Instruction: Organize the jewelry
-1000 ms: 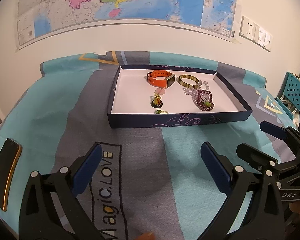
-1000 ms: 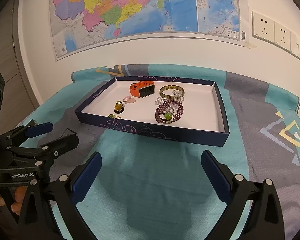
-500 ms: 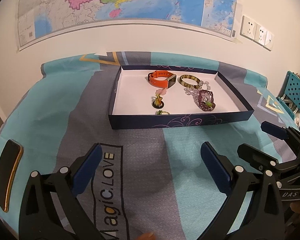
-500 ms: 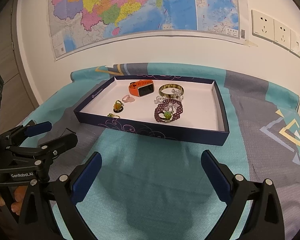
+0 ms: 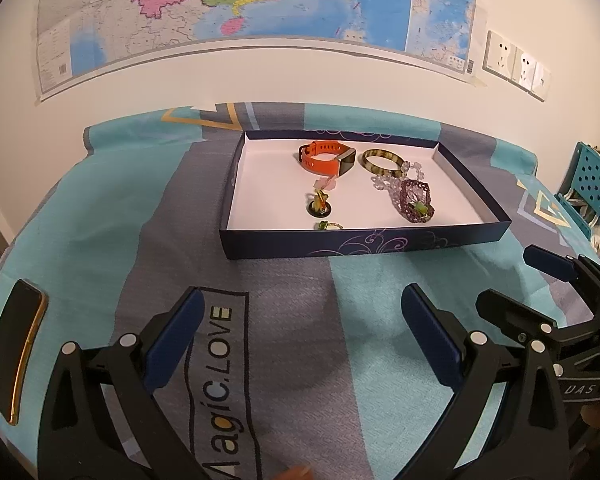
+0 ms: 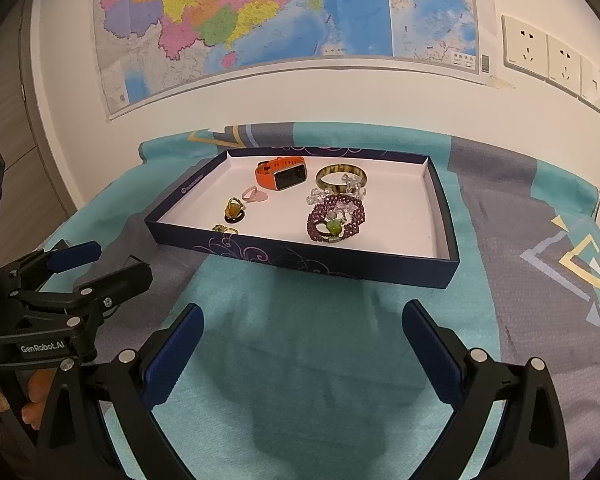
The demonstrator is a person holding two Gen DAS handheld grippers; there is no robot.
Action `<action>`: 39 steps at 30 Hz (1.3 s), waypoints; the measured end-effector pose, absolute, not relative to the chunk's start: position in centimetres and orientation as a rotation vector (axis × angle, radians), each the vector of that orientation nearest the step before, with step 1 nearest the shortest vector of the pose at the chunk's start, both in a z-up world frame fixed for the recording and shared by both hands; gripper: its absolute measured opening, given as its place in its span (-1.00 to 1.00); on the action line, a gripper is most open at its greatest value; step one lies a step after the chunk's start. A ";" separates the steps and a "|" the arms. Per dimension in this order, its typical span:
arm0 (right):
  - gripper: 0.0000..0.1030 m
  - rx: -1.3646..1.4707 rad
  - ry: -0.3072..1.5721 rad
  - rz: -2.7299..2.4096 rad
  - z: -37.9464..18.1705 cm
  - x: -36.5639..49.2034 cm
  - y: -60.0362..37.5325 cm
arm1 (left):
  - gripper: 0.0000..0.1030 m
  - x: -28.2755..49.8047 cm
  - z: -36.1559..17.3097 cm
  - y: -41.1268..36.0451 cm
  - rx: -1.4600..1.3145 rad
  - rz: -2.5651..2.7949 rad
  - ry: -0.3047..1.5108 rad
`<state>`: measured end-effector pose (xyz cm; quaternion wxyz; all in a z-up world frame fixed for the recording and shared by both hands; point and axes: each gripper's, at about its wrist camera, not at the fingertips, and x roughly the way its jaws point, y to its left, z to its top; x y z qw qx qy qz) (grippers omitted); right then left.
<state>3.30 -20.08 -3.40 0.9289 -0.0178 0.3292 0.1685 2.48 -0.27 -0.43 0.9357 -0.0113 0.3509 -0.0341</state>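
A dark blue tray (image 5: 360,242) with a white floor lies on the cloth ahead of both grippers. In it are an orange watch (image 5: 326,158), a mottled bangle (image 5: 381,163), a clear bead bracelet (image 5: 384,182), a purple bead bracelet (image 5: 416,200), a pink ring (image 5: 326,184), an amber-stone ring (image 5: 320,205) and a small green ring (image 5: 328,225). My left gripper (image 5: 302,300) hovers open over the cloth, short of the tray. My right gripper (image 6: 303,314) is open too, facing the tray (image 6: 300,256) from the right. Neither holds anything.
A dark phone (image 5: 16,348) lies at the cloth's left edge. A blue perforated plastic piece (image 5: 592,180) stands off the right side. Behind the table is a wall with a map (image 6: 280,12) and sockets (image 6: 548,56). Each gripper shows in the other's view, held by a hand (image 6: 32,396).
Hardly anything: both views drift very slightly, and the jewelry and tray stay where they were. Both grippers remain open.
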 end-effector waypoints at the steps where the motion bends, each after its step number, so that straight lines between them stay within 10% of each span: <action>1: 0.86 -0.036 0.675 0.346 -3.4 3.3 -20.1 | 0.89 2.5 -0.4 -0.3 -0.023 -0.071 0.718; 39: 0.86 -0.026 0.682 0.342 -3.6 3.5 -20.2 | 0.89 2.5 -1.0 -0.8 -0.012 -0.070 0.730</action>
